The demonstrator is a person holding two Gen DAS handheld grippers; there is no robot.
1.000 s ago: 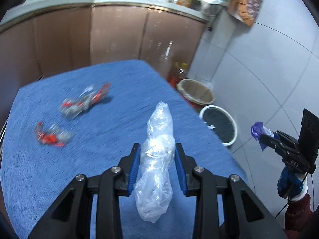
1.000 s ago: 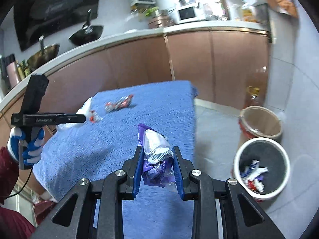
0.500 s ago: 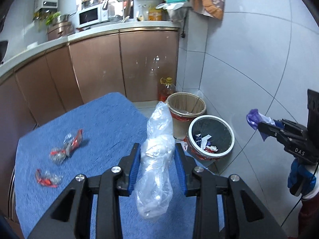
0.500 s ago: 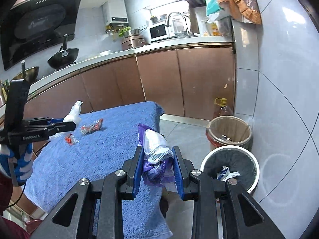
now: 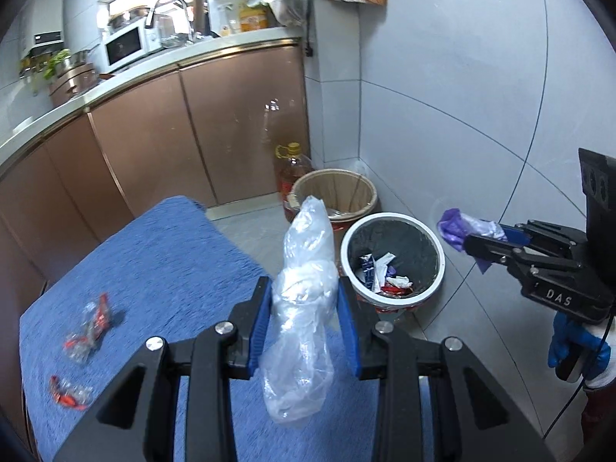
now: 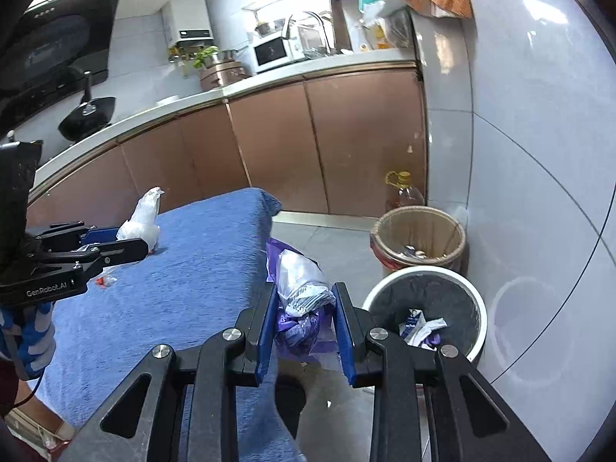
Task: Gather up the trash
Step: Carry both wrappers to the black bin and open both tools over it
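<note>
The left claw [image 5: 304, 308] is clenched on a clear plastic bag [image 5: 304, 292] that stands up between its blue pads, over the near edge of the blue-covered bench [image 5: 161, 254]. The right claw [image 6: 304, 308] grips a crumpled purple and white wrapper [image 6: 298, 300], held off the bench's corner, above the floor and just left of the white-rimmed bin [image 6: 431, 308]. That bin already holds several scraps, and a tan bin [image 6: 417, 236] stands just behind it by the wall, an oil bottle [image 6: 404, 192] beyond. Two red and clear wrappers [image 5: 90, 323] lie on the bench cloth, near each other.
</note>
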